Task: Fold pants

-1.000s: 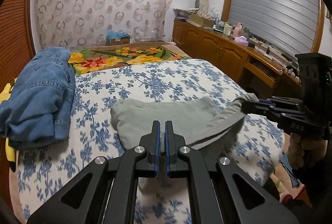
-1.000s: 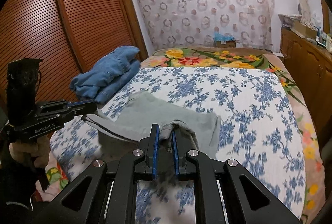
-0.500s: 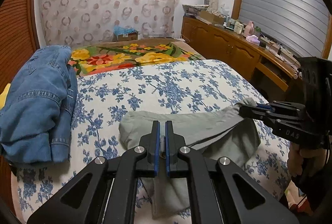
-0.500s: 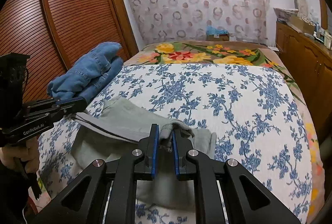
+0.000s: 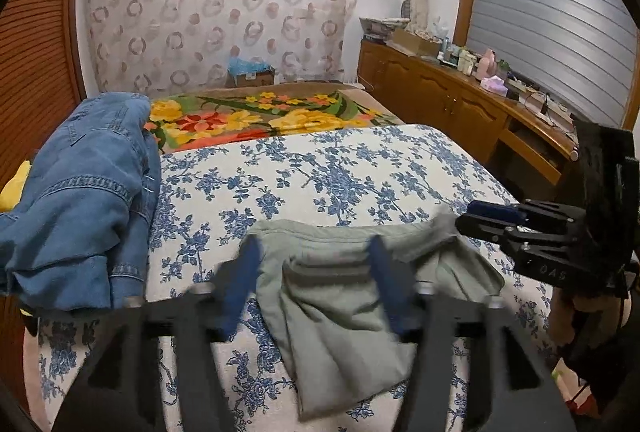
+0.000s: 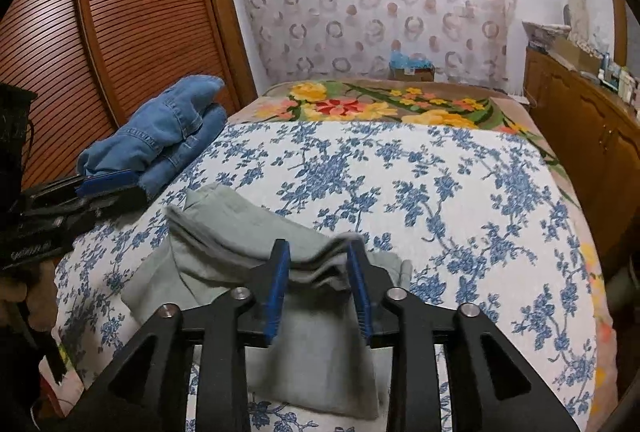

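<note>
Denim jeans (image 5: 76, 199) lie bunched at nine o'clock on the floral bedspread (image 5: 340, 167). Grey pants (image 5: 344, 296), folded over, rest at six o'clock near its front edge. Left gripper (image 5: 314, 280) is spread wide above them, blurred, holding nothing; right gripper (image 6: 318, 284) likewise gapes wide over the fold at three o'clock.

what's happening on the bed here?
A person with tongs in each hand is folding grey pants on the floral bedspread. Both the left tongs and right tongs are open, with the folded cloth lying between their fingers, ungripped. A denim pile sits alongside.
</note>
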The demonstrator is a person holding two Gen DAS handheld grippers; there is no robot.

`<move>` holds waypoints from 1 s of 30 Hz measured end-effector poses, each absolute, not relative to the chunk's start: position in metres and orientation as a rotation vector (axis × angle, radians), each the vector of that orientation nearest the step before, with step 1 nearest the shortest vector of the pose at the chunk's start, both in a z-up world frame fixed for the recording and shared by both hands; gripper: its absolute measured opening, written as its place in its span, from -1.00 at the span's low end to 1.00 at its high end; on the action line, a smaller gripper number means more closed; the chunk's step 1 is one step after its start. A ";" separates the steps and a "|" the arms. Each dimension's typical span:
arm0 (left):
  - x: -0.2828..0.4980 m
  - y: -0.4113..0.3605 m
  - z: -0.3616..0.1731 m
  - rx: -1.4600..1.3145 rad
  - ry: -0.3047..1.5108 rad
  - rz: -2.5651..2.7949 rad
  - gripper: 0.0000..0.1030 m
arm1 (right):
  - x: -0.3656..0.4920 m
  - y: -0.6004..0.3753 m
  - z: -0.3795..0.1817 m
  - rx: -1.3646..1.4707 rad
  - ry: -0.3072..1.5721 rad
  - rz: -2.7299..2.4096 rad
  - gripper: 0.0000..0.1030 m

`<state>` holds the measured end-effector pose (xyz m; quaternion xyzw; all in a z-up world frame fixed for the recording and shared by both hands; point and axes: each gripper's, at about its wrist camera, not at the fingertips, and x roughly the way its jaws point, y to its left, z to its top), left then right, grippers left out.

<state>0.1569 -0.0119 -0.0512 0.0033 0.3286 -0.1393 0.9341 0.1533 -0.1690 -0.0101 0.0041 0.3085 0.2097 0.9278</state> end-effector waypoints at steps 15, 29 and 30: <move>0.140 -0.002 -0.108 0.008 0.821 -0.284 0.54 | 0.114 -0.212 -0.036 -0.004 0.729 0.394 -0.20; 0.143 -0.003 -0.127 0.035 0.856 -0.270 0.54 | 0.112 -0.214 -0.043 -0.043 0.810 0.459 -0.92; 0.143 -0.003 -0.127 0.036 0.856 -0.270 0.54 | 0.111 -0.215 -0.041 -0.058 0.794 0.432 -0.92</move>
